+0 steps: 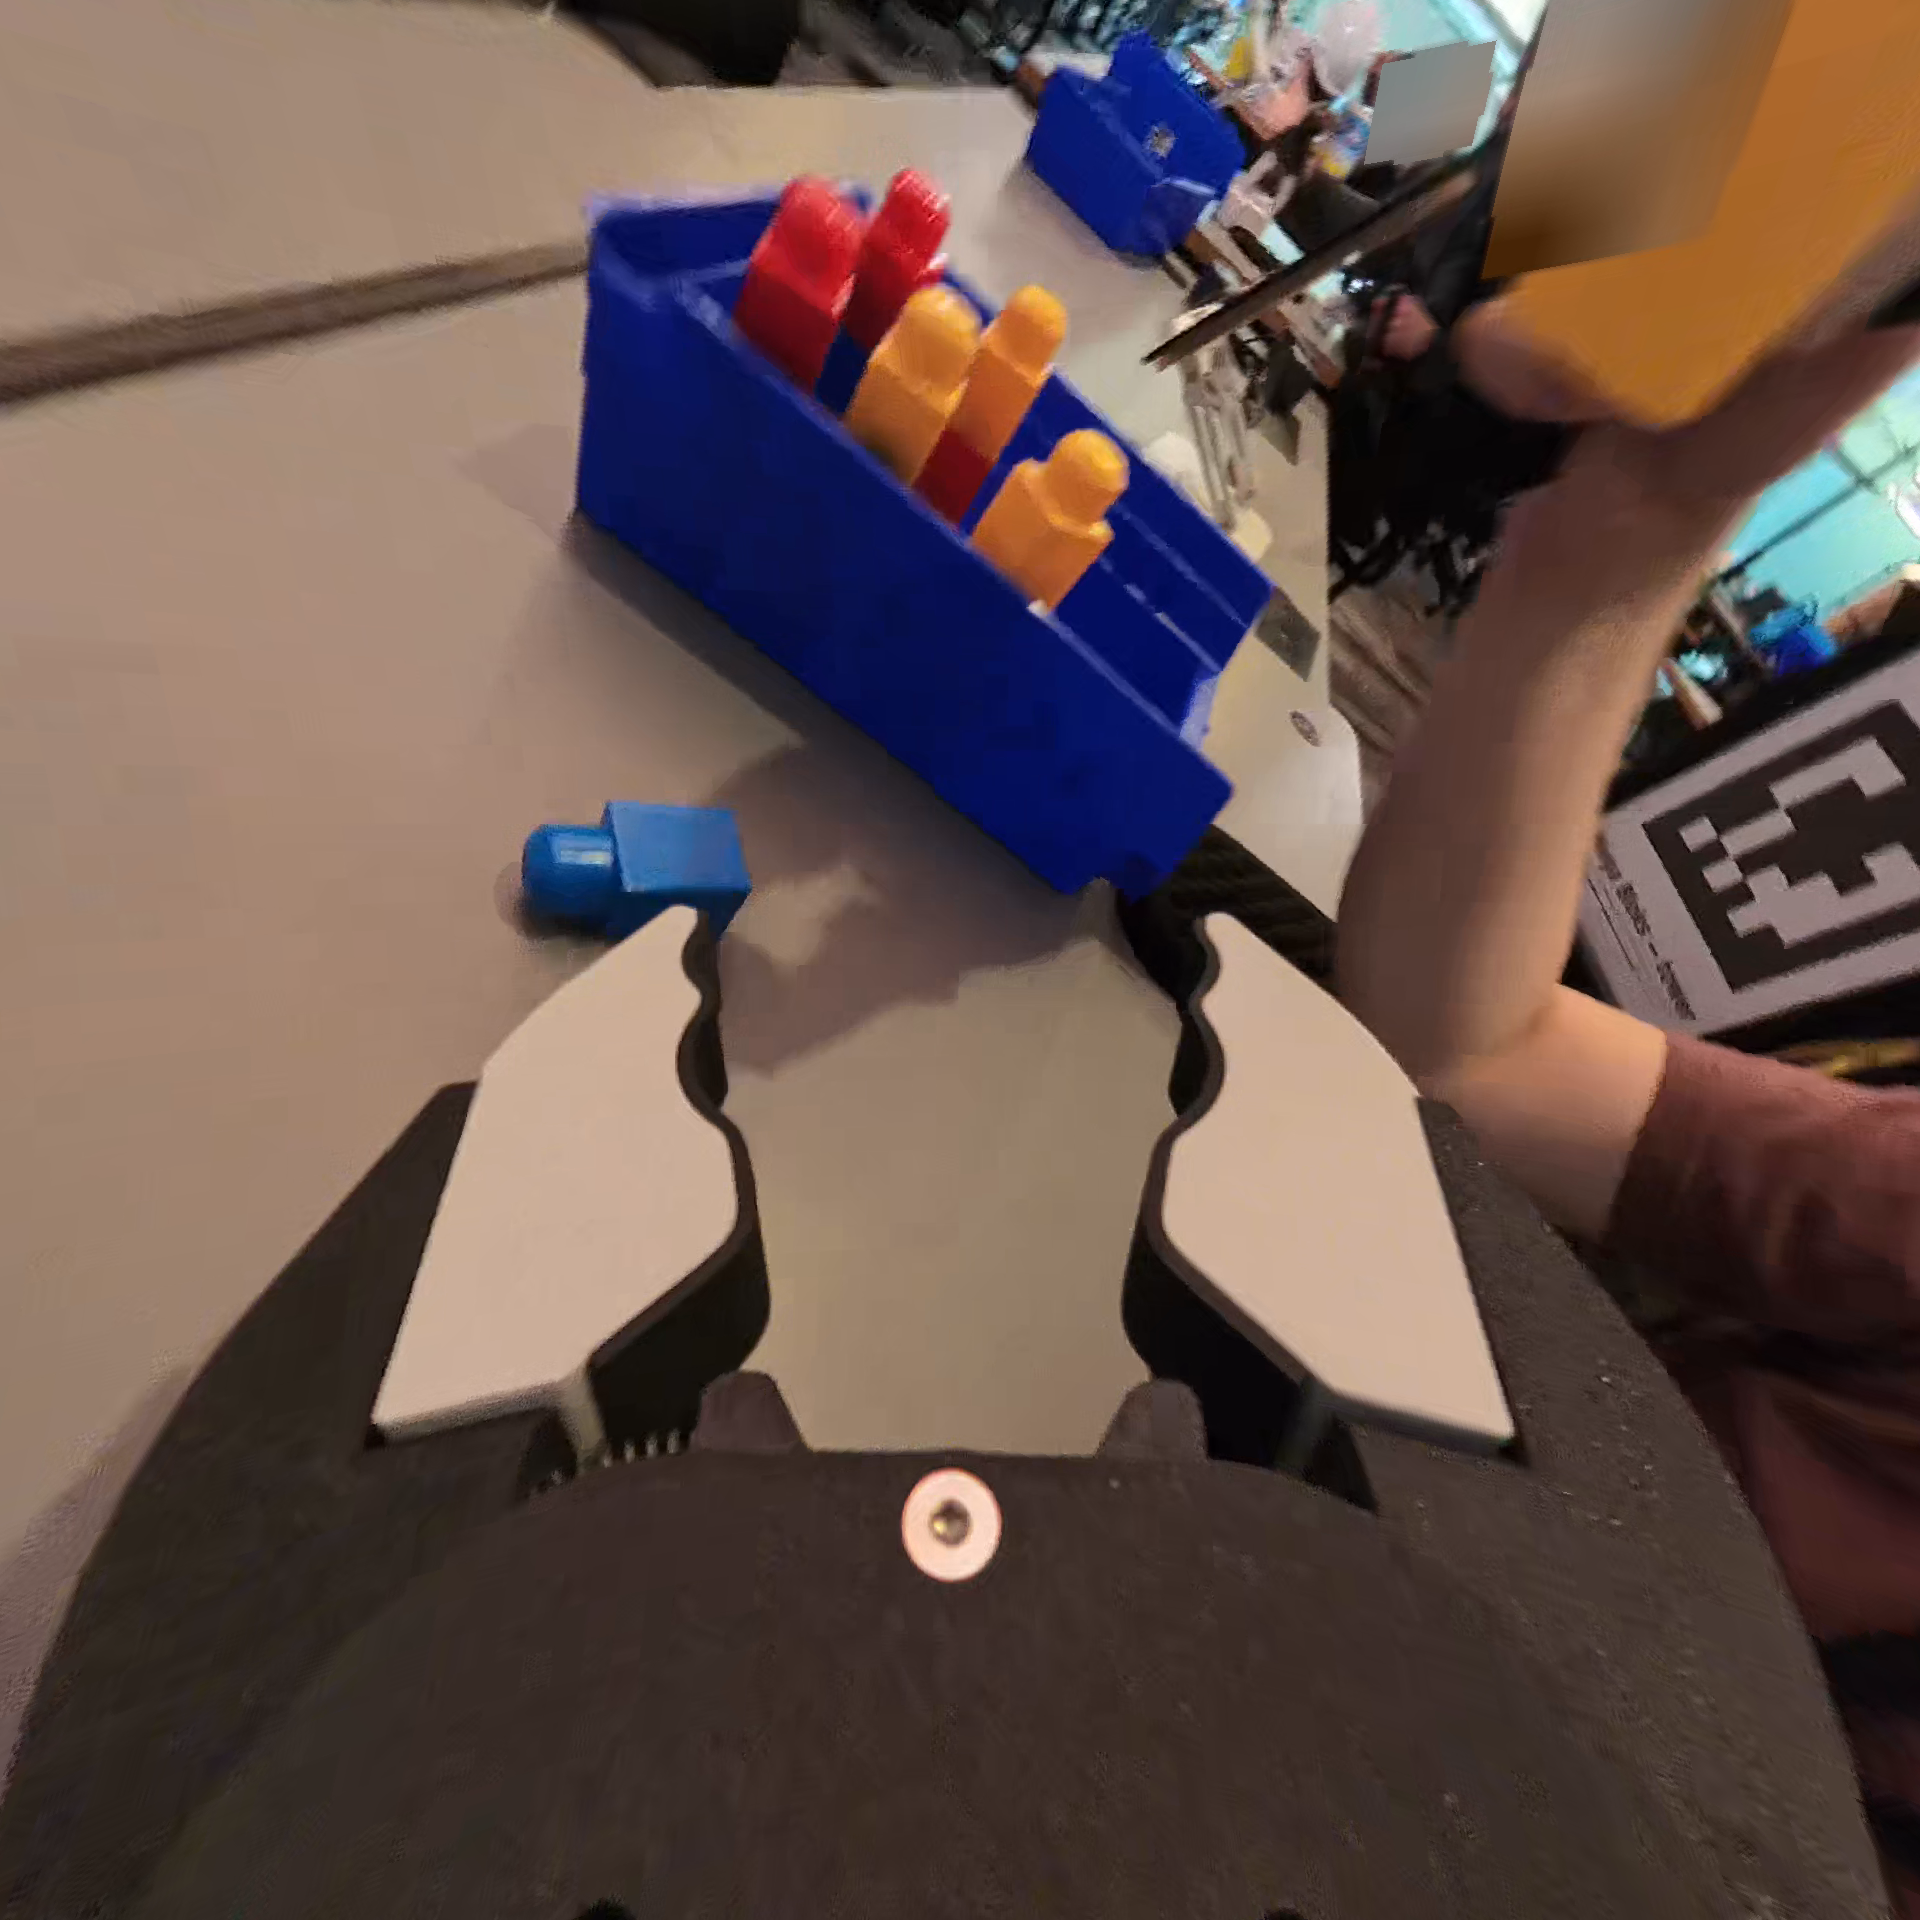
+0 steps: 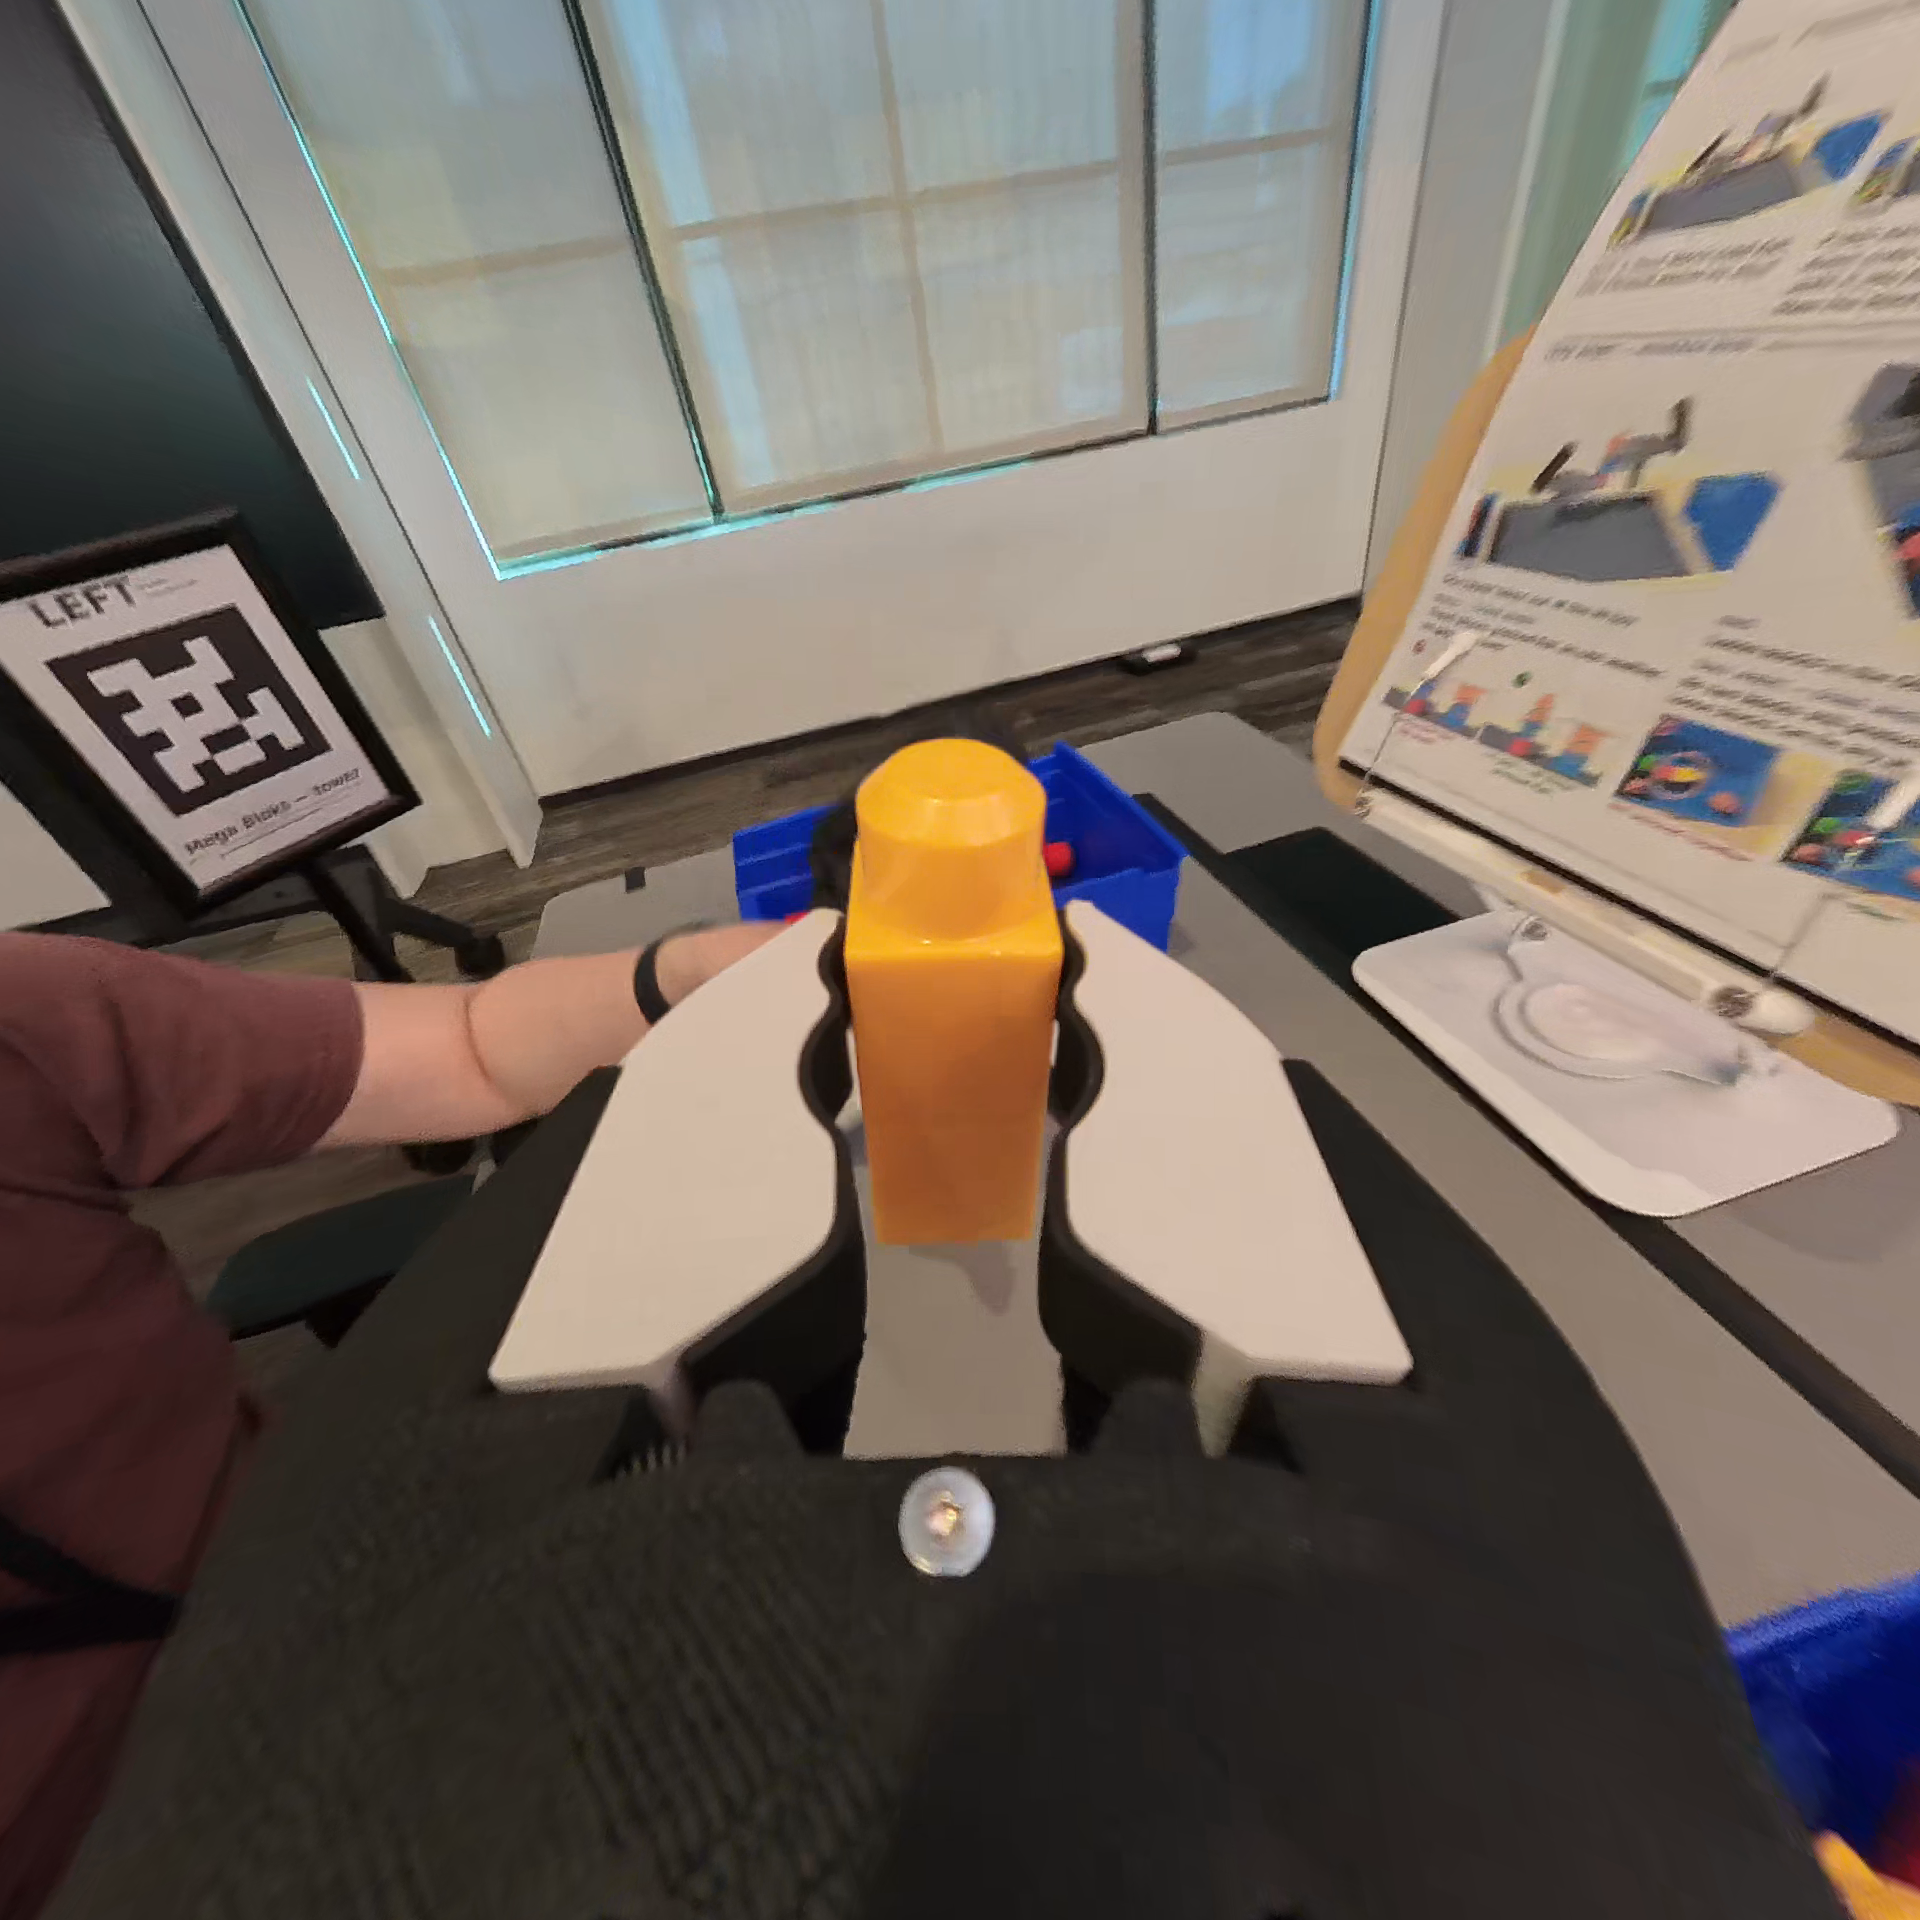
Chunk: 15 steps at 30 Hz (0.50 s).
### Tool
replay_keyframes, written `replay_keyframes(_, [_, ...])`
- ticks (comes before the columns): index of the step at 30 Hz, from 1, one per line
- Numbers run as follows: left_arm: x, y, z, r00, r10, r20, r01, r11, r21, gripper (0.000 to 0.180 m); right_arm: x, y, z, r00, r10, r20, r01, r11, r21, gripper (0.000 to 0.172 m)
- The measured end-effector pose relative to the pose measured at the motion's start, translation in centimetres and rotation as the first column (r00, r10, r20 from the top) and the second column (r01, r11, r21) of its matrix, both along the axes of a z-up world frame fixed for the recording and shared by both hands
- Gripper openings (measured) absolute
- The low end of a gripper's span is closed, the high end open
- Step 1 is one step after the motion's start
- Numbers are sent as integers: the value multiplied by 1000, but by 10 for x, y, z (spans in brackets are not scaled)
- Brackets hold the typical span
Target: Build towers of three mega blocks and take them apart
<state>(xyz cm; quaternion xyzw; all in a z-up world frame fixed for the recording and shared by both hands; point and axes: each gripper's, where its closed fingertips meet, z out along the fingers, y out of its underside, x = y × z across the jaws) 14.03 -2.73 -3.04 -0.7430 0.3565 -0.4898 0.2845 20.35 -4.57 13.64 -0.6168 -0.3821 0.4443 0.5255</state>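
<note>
Grey table point(image 1: 260, 623): blue block point(image 1: 634, 868) lying, left gripper point(image 1: 951, 935) agape

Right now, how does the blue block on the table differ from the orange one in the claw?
The blue block lies on its side on the grey table, untouched; the orange block is held off the table, stud pointing away from the right claw, pads pressing both sides. The left claw beside the blue block is open. Both blocks are single-stud pieces of one shape.
</note>
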Motion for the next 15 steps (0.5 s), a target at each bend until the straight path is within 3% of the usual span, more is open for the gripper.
replay_keyframes(2, [6,11,-29,997,72,-24,-74,988,-134,86,16,-6,11,999,-11,-38,12,1000,19,37])
replay_keyframes(5, [20,20,-46,990,142,-8,-139,951,-276,83,34,-11,20,998,-36,-54,39,998,58,37])
replay_keyframes(11, [33,52,-49,934,282,-220,-335,905,-263,81,60,-15,29,993,-46,-110,55,995,79,37])
replay_keyframes(15, [46,44,-56,886,295,-359,-421,837,-351,86,76,-15,32,987,-45,-155,58,995,81,37])
